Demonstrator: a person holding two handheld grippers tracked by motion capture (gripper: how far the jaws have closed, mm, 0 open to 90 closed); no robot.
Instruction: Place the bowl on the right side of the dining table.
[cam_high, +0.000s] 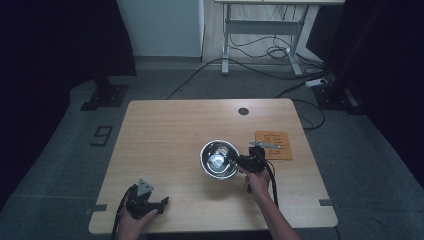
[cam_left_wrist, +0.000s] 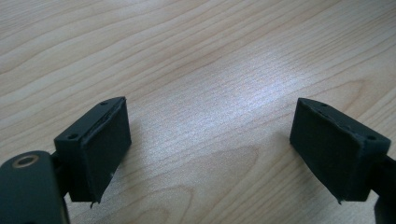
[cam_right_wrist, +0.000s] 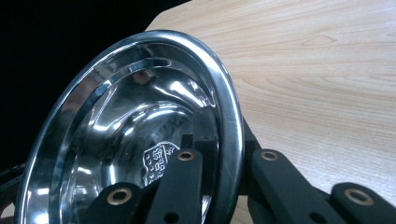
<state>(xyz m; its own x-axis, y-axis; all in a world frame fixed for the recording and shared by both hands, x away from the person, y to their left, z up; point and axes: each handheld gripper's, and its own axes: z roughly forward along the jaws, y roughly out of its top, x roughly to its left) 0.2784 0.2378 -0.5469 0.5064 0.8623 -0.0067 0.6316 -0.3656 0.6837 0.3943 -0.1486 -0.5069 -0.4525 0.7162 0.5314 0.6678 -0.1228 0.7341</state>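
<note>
At the table's near left edge the left gripper (cam_high: 161, 204) rests with jaws wide and empty, while the right gripper (cam_high: 239, 161) pinches the steel bowl (cam_high: 218, 158) by its rim at mid-table, apparently lifted and not yet set down.

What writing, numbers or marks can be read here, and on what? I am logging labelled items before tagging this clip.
"9": dark figure on the grey floor left of the table.
Stamped mark inside the steel bowl: an emblem with small characters, too small to read.
Markings on the orange card at the table's right side: too small and blurred to read.
</note>
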